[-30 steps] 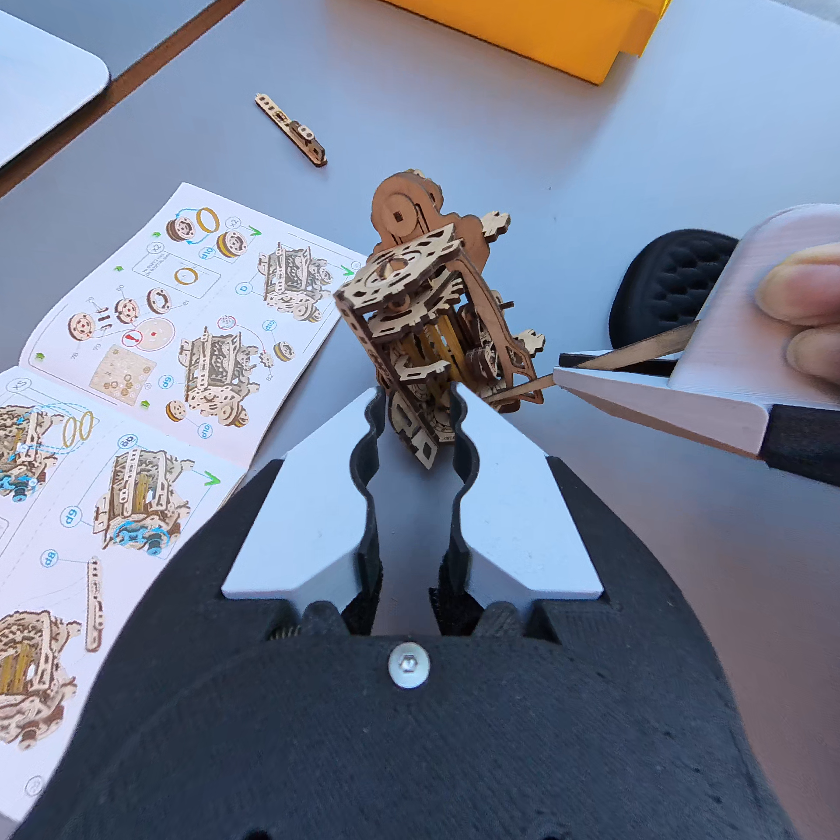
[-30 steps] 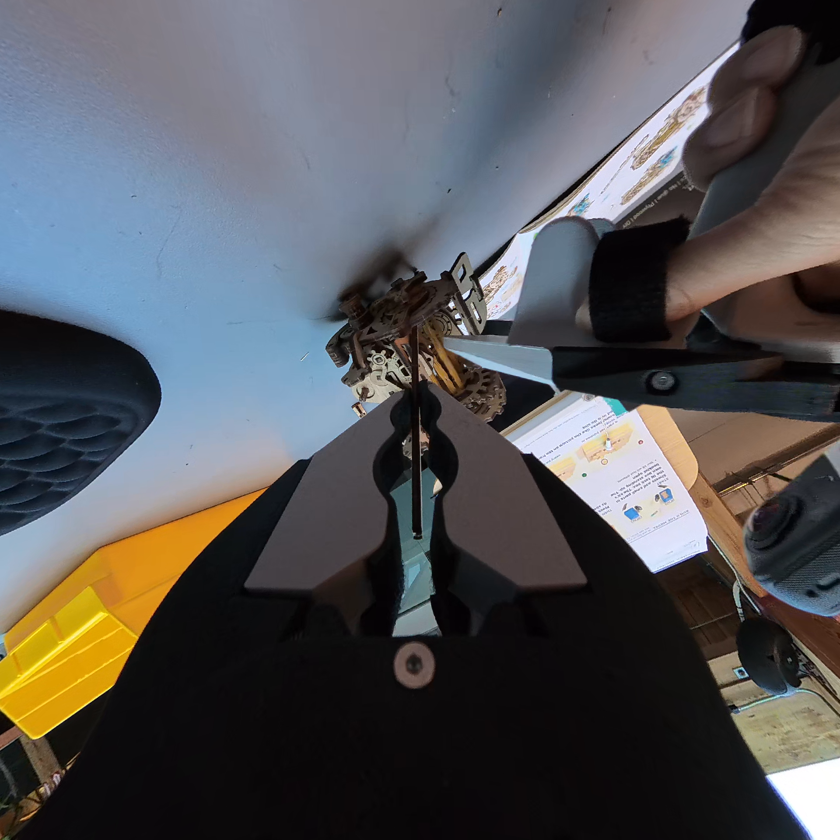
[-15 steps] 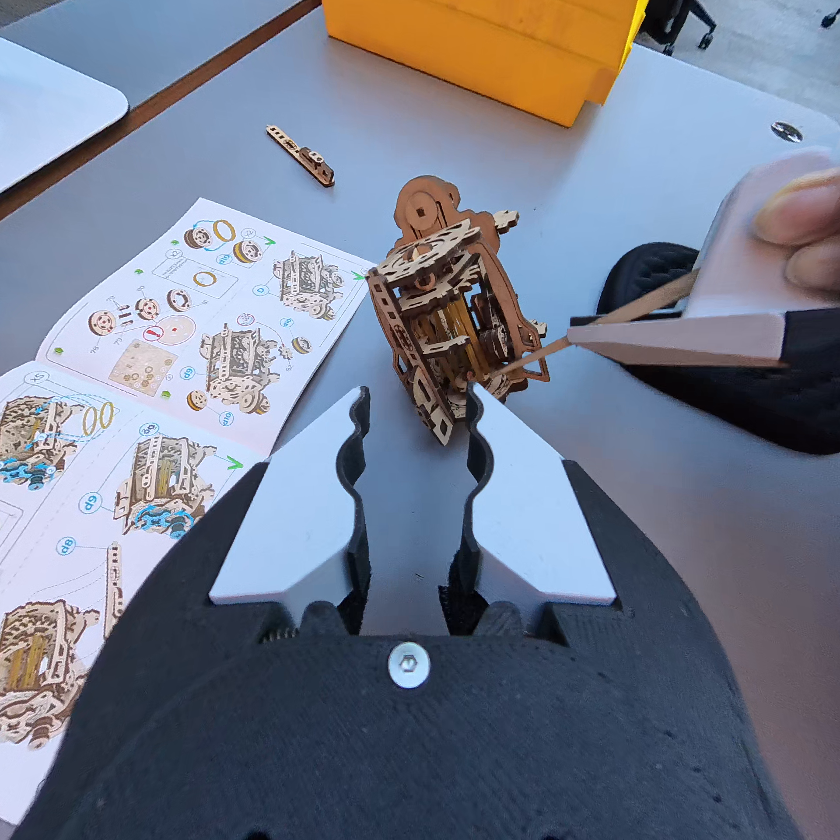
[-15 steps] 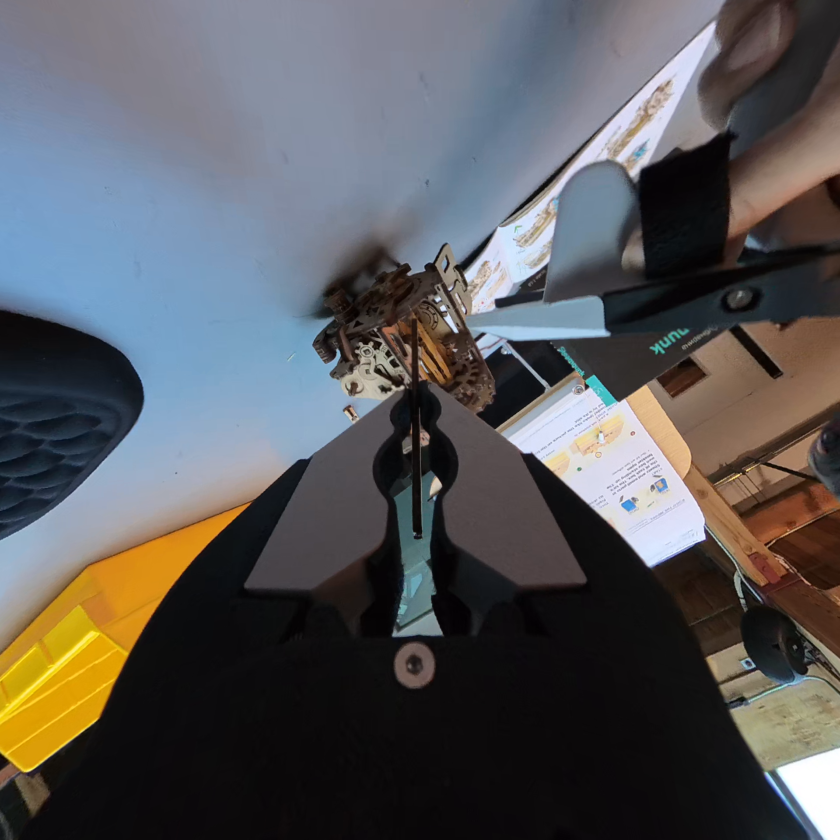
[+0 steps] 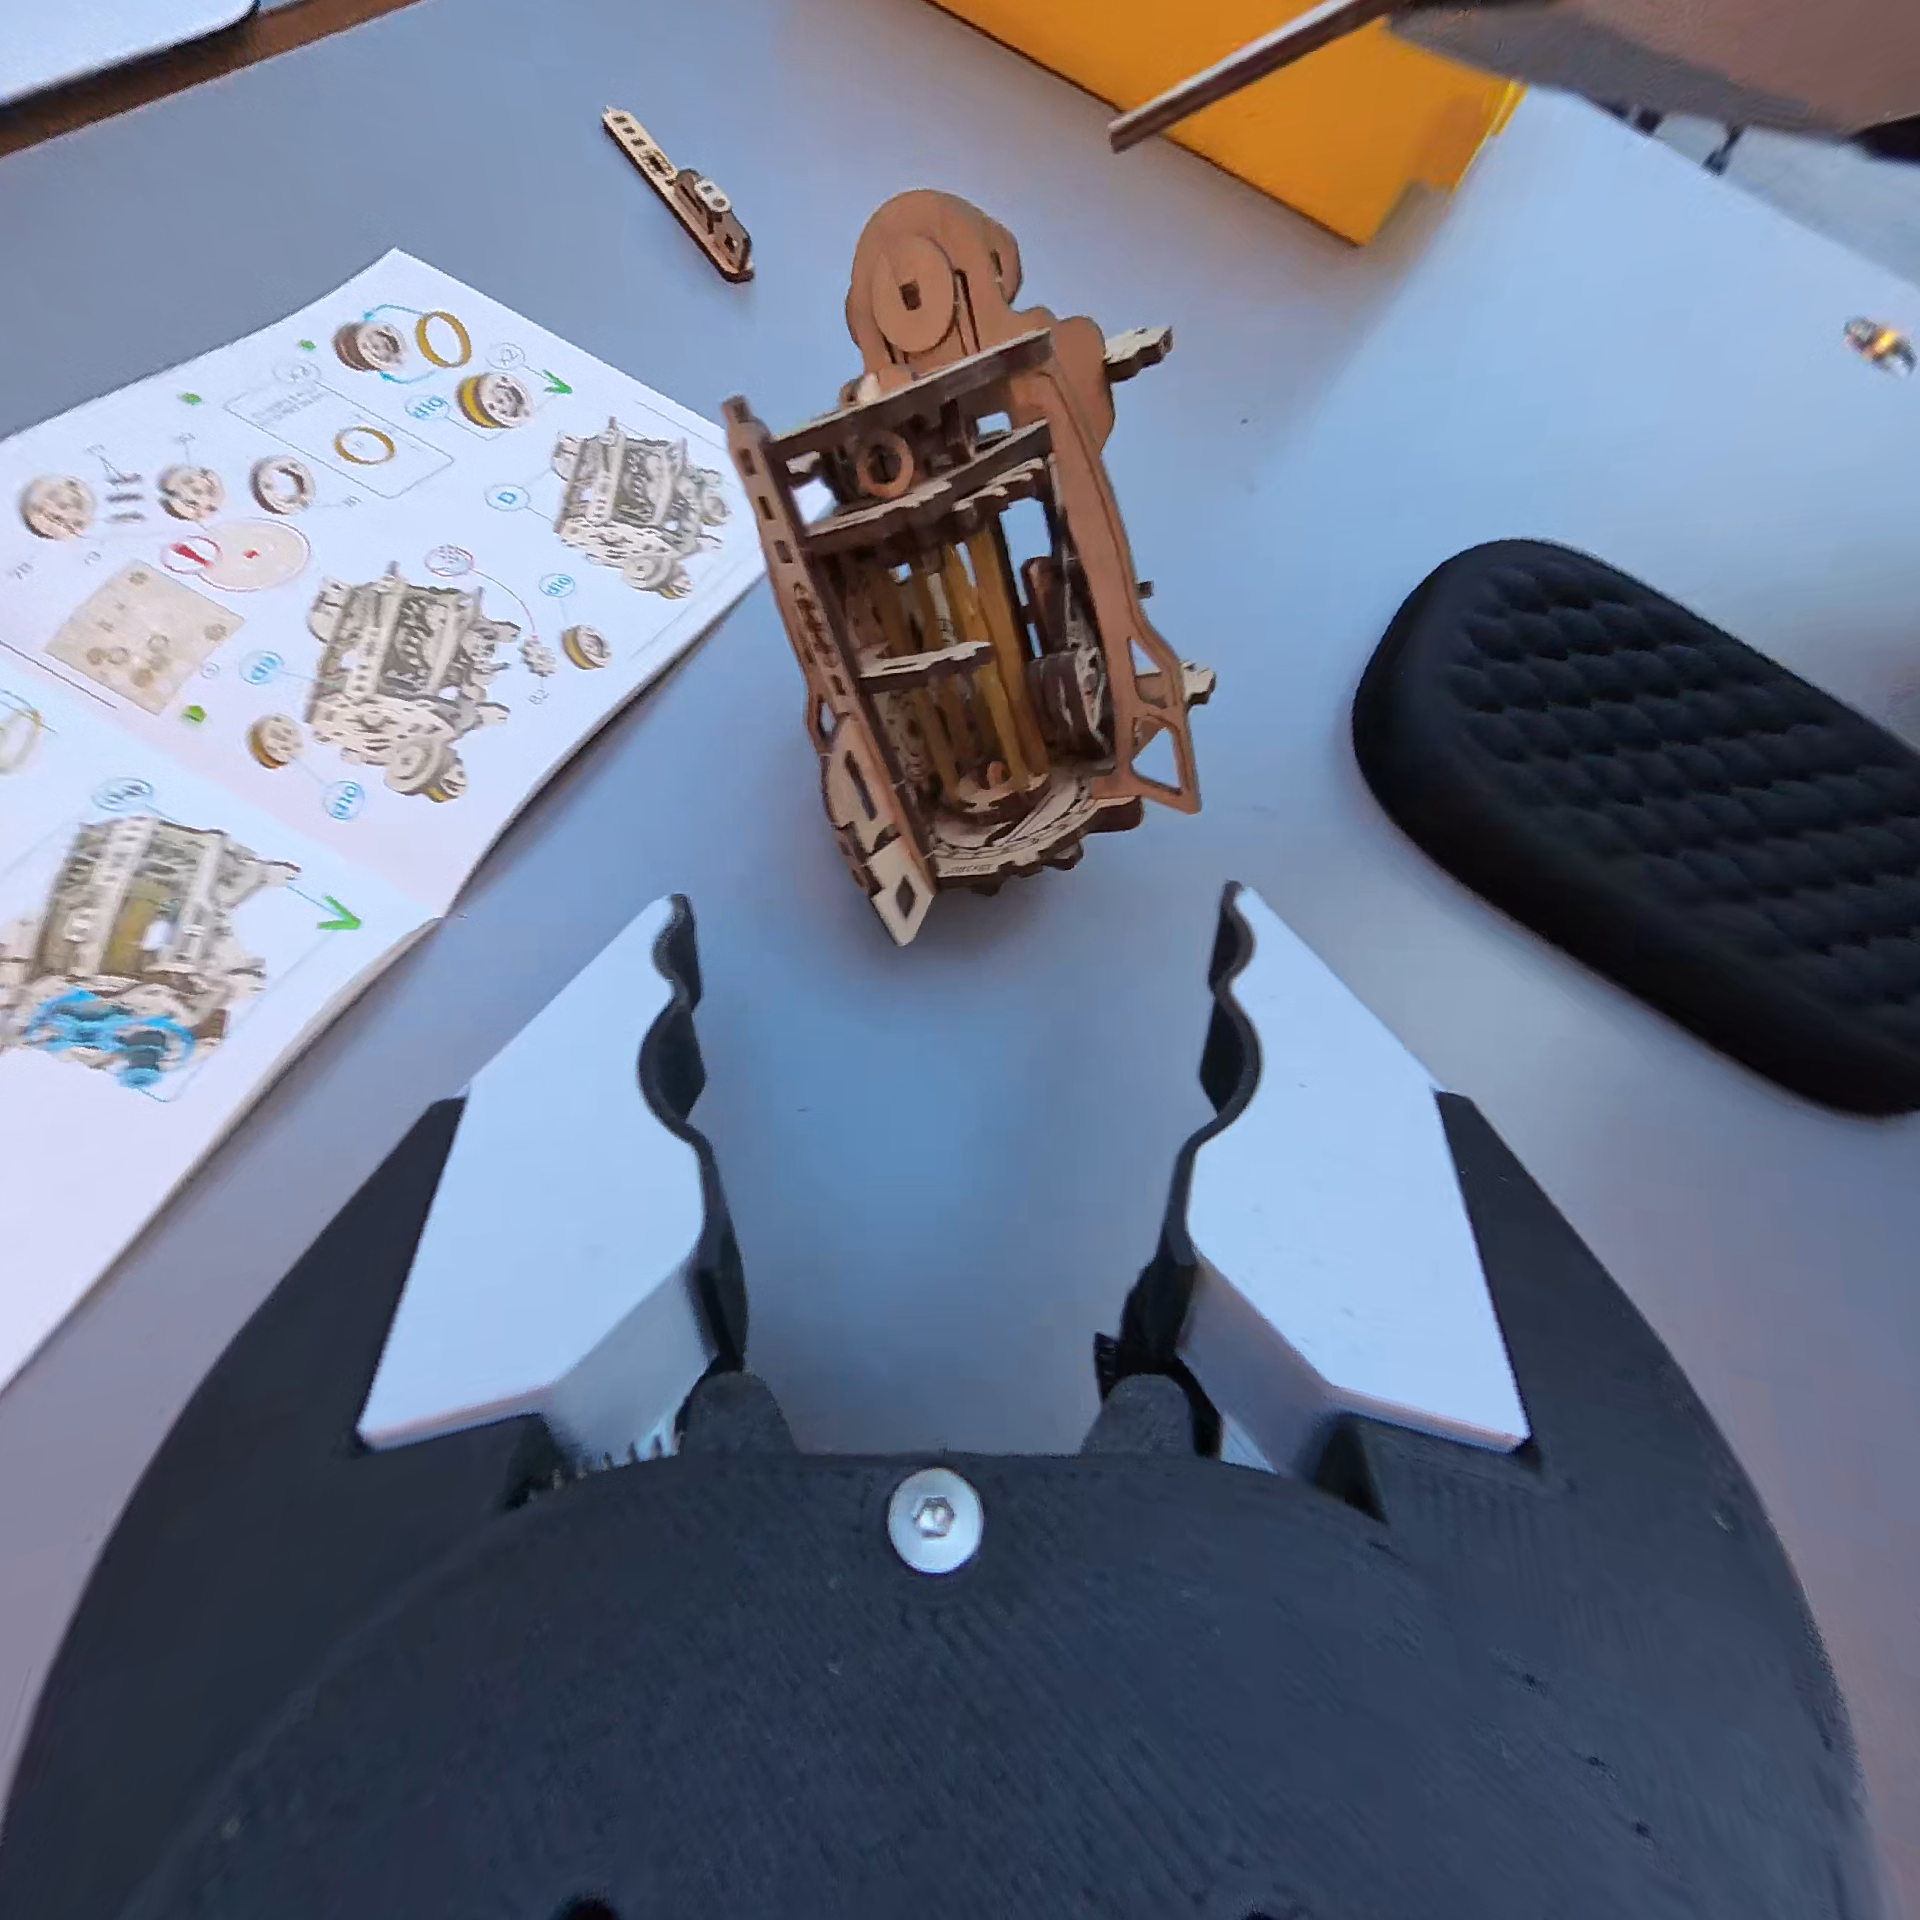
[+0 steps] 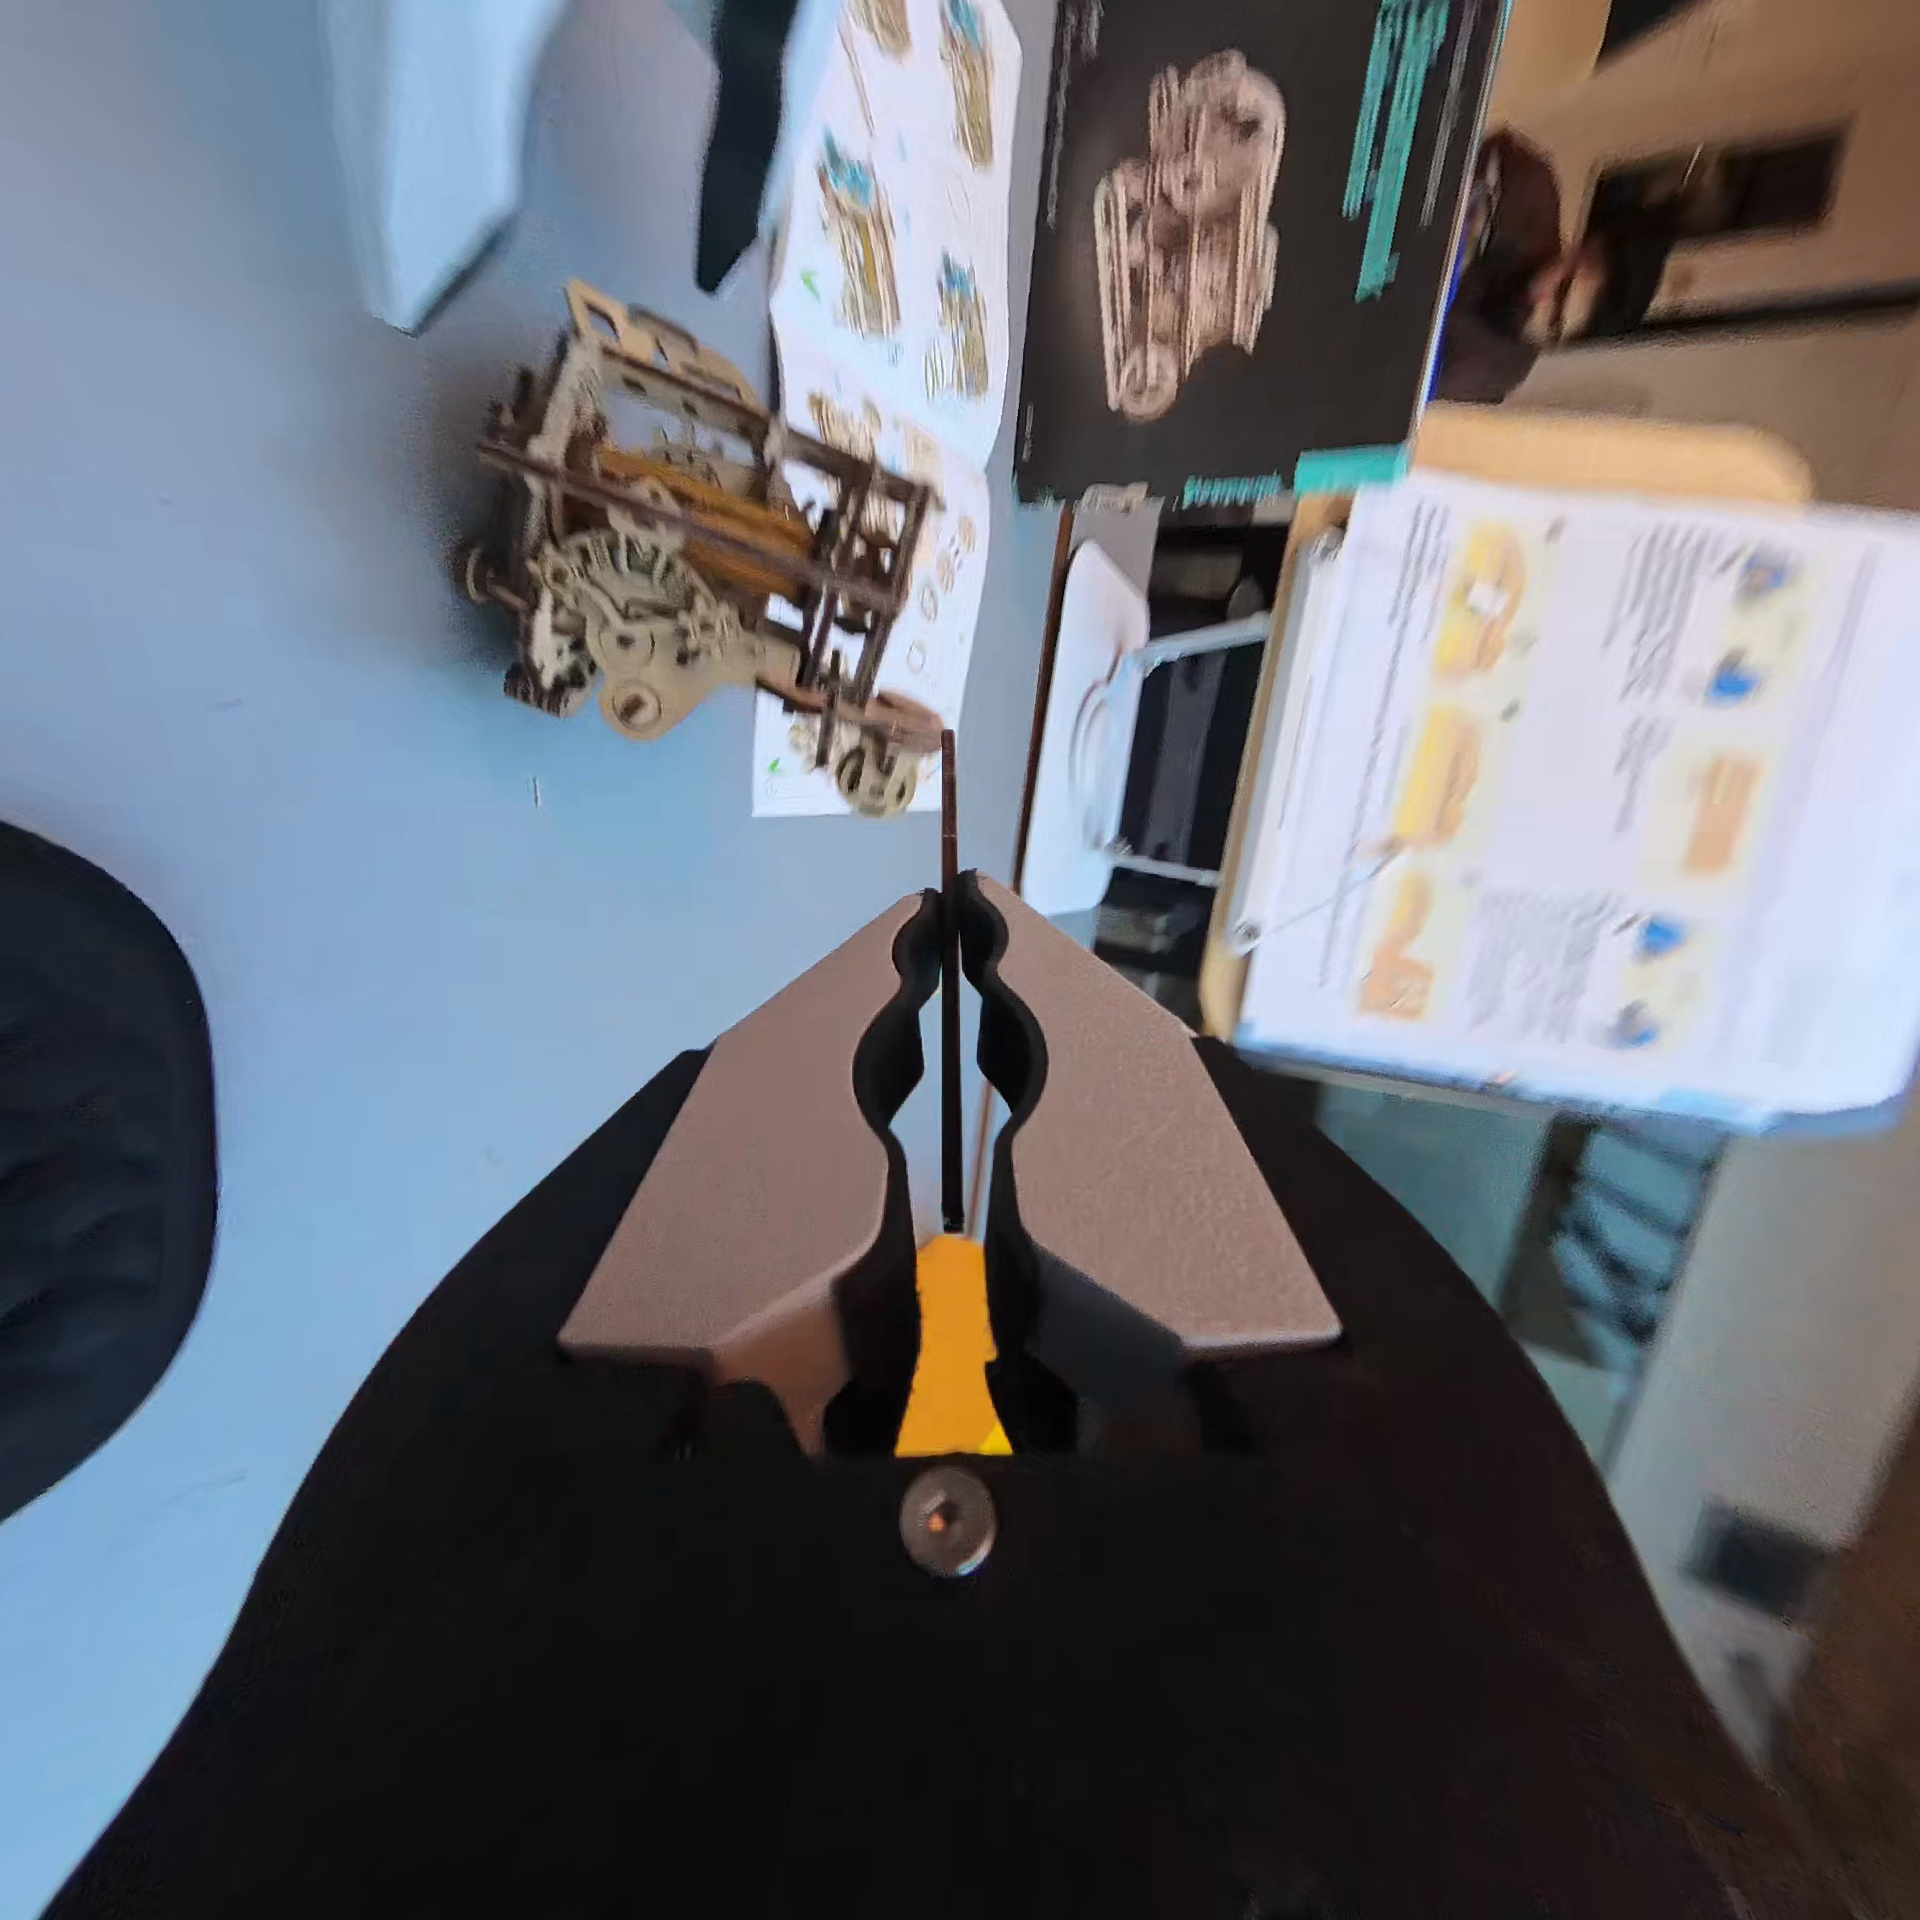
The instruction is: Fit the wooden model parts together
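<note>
Model location: the wooden model [image 5: 961,582] rests on the grey worktop [image 5: 1455,436], between the instruction booklet [image 5: 312,582] and the black padded case [image 5: 1662,821]. It touches neither tool.
Model attitude: it leans on the worktop, round end away from the left tool and square frame end toward it. Its long axis runs roughly along the left tool's forward line.
Left tool [image 5: 951,914]: jaws spread wide, nothing between them. The model lies straight ahead, just beyond the fingertips, in line with the gap.
Right tool [image 6: 948,899]: jaws nearly closed, pinching a thin dark wooden stick [image 6: 949,966]. The stick runs lengthwise along the fingers and projects past the tips.
Stick to model: in the right wrist view the model sits ahead and to the left of the stick tip, well apart from it. In the left wrist view the stick enters from the top right, above and beyond the model.
Nearer tool: the left one, judged from both views.
Loose part: a small flat wooden strip [image 5: 681,197] lies on the worktop beyond the booklet, apart from the model.
Next move, judged: steady the model with the left tool, then bring the stick tip to the model's open side. The stick axis needs to line up with its receiving hole, which cannot be made out here.
Risk, judged: the leaning model could tip or slide if pushed by the stick while unheld.
</note>
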`<state>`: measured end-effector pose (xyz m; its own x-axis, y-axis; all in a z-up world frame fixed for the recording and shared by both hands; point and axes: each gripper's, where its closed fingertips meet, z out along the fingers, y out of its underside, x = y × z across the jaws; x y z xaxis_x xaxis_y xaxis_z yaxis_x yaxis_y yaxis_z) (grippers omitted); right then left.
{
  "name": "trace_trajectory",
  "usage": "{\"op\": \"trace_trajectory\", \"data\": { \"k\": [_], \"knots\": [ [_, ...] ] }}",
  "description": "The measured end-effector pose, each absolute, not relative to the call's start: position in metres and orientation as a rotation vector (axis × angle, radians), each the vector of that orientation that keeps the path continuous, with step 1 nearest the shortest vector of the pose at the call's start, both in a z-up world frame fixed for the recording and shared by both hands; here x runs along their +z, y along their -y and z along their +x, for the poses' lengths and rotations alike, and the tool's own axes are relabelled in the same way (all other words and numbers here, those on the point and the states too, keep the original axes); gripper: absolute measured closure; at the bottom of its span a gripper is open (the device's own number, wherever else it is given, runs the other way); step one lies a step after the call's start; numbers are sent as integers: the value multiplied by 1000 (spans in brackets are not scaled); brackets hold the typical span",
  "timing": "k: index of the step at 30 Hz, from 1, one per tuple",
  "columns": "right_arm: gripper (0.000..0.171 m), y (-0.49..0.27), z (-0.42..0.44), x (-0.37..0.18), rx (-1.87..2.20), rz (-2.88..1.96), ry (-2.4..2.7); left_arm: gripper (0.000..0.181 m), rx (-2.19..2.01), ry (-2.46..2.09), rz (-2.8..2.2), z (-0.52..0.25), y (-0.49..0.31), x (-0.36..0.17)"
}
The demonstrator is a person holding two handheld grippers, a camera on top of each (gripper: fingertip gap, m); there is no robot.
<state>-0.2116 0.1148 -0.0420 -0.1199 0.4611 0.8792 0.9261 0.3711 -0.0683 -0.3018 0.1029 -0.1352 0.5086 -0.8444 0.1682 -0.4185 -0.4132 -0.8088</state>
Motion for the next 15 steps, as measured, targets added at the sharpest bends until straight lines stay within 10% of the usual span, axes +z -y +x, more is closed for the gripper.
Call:
{"op": "trace_trajectory", "data": {
  "k": [7,15],
  "knots": [
    [170,-133,-177,-79,-258,-1569,1488,72,-652,-872,-2009,-282,-100,-135],
    [170,-159,-154,-149,28,-1851,1330,99,-553,-829,-1983,-275,-113,-137]
  ]
}}
